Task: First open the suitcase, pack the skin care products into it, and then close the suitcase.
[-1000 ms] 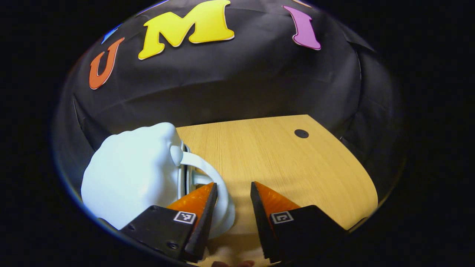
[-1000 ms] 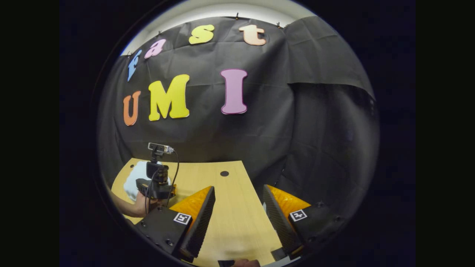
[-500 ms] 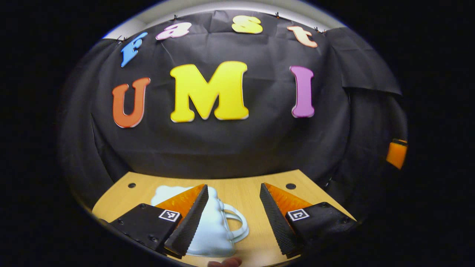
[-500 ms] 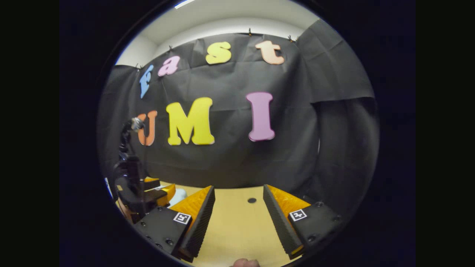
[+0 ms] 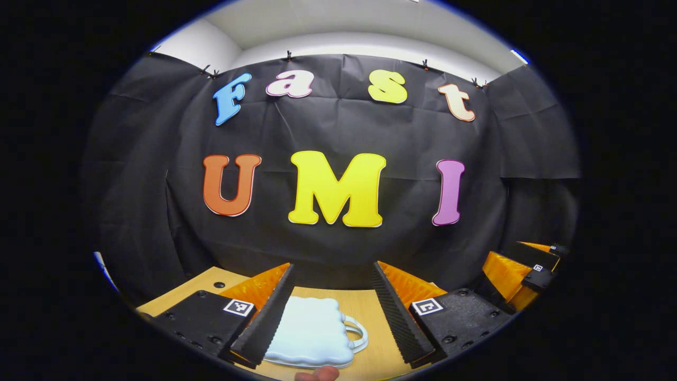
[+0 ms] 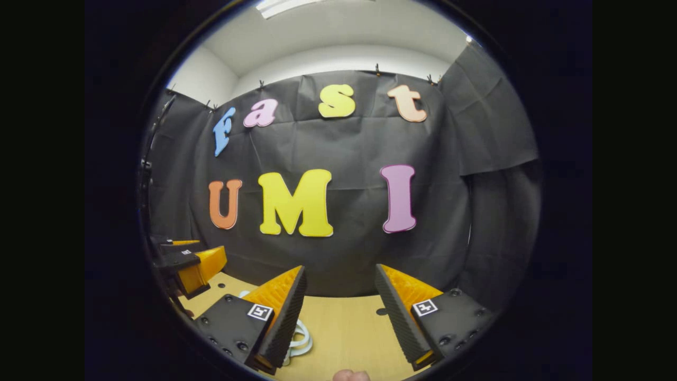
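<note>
Suitcase [image 5: 312, 330]: small white hard shell, lid down, on the table [image 5: 370, 312] — likely light, stiff, slippery.
Hold: handle loop [image 5: 357, 333], right side.
Left gripper [image 5: 332, 312]: wide, empty.
Right gripper [image 6: 339, 312]: wide, empty.

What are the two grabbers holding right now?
Nothing. The left gripper and the right gripper are both open, and the white suitcase lies shut on the table, untouched.

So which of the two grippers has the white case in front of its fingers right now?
The left gripper: in its own view the white case lies on the table between its open fingers. The right gripper has bare table ahead, the case's handle beside its finger.
</note>
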